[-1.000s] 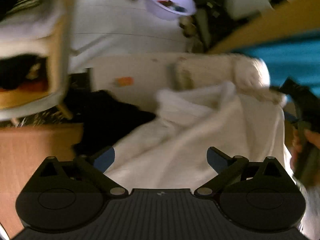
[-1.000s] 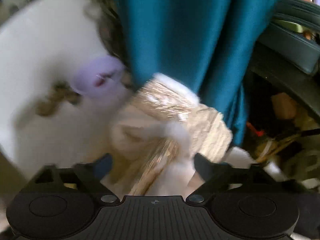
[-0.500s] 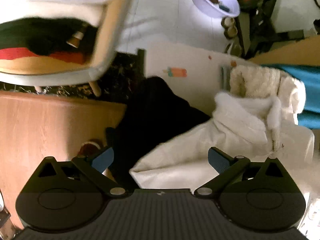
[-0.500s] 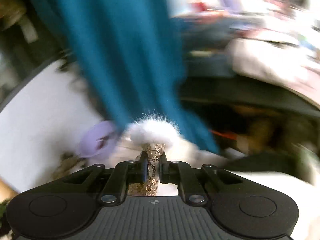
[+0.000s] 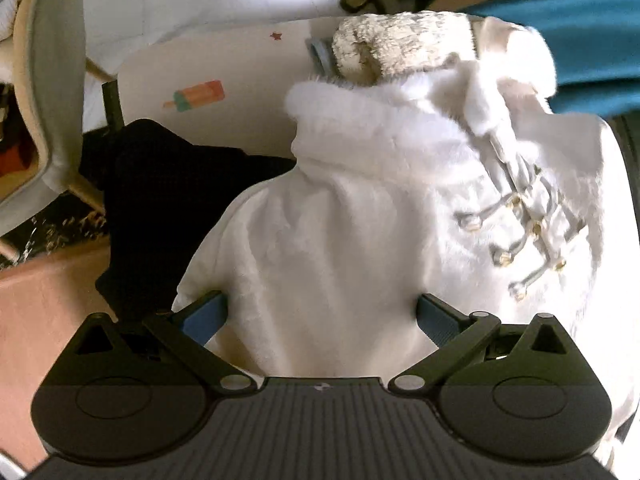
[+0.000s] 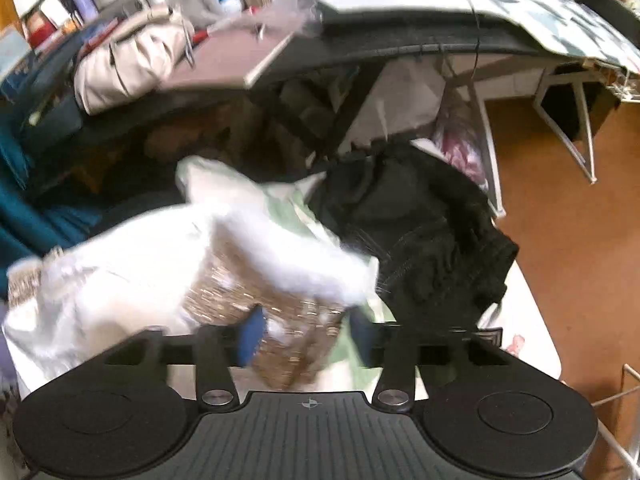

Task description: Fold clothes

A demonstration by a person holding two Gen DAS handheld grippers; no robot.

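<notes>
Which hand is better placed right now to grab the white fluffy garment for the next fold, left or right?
Probably left. The left gripper is wide open, its jaws straddling the white garment. The right gripper has just been opening, the sequined cuff loose between its jaws.

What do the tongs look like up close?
Both are black plastic. The left tongs have a wide ribbed body with a tiny cross mark, two round discs at the sides, silver screws, and slanted black arms that end in blue fingertips. The right tongs look the same: ribbed black body, round discs, silver screws, blue fingertips. No cables or sleeves show.
</notes>
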